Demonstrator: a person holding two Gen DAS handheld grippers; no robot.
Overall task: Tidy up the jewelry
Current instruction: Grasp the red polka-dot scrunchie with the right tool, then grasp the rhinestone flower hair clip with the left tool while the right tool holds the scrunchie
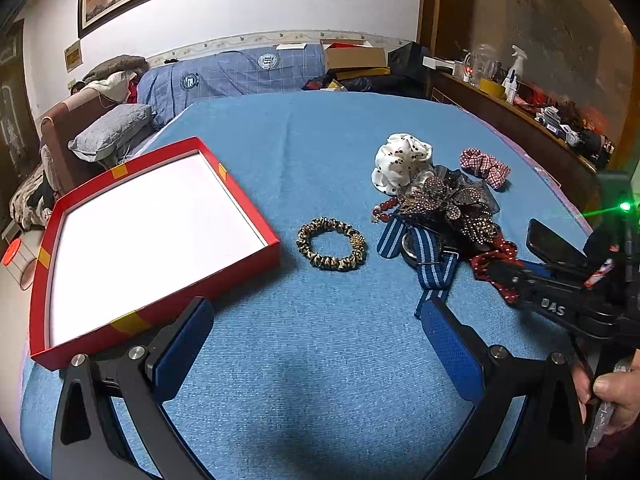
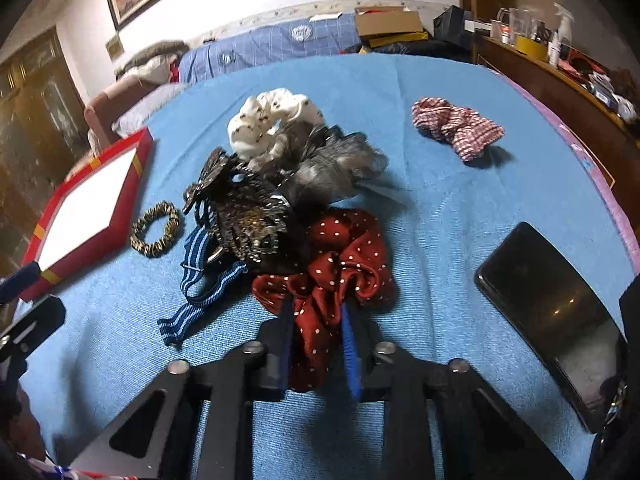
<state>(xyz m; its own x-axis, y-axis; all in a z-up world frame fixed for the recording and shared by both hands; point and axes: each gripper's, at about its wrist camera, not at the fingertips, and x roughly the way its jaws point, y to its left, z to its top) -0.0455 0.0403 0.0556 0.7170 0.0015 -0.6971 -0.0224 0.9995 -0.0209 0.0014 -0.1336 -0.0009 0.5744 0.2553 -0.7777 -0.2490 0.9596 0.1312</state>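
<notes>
My right gripper (image 2: 317, 312) is shut on the near edge of a dark red white-dotted scrunchie (image 2: 344, 256) that lies on the blue cloth. The scrunchie touches a pile made up of a beaded brown hair clip (image 2: 236, 208), a blue striped watch strap (image 2: 200, 284) and a white dotted scrunchie (image 2: 276, 116). My left gripper (image 1: 316, 308) hangs open over bare cloth with nothing between its fingers. A leopard-print scrunchie (image 1: 331, 245) lies just beyond it. The red box (image 1: 192, 280) with a white inside sits to its left, nothing in it.
A red-and-white checked scrunchie (image 2: 458, 128) lies apart at the back right. A dark phone (image 2: 548, 300) rests on the cloth right of my right gripper. A string of red beads (image 1: 384, 206) peeks from the pile. Behind the table are a sofa and a cluttered wooden shelf.
</notes>
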